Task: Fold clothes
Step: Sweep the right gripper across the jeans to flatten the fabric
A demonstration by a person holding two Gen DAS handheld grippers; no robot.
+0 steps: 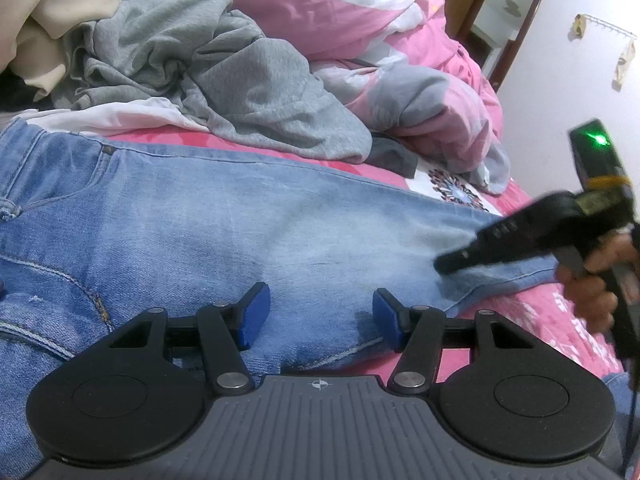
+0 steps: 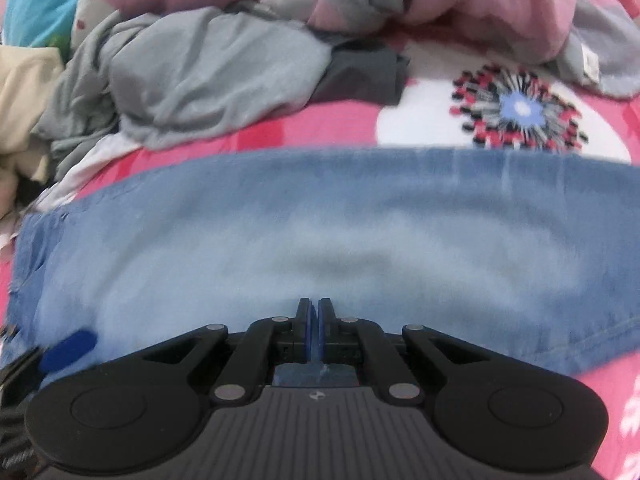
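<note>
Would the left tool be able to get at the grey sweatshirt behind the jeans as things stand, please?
Probably yes. The left tool stands open over the jeans, and nothing rises between it and the grey sweatshirt; the right tool works off to the side. It would only have to pass across the jeans.

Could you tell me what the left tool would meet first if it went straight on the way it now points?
Most likely the jeans: the left tool is open and angled down over the denim, with nothing between its pads and the cloth, though depth is uncertain.
</note>
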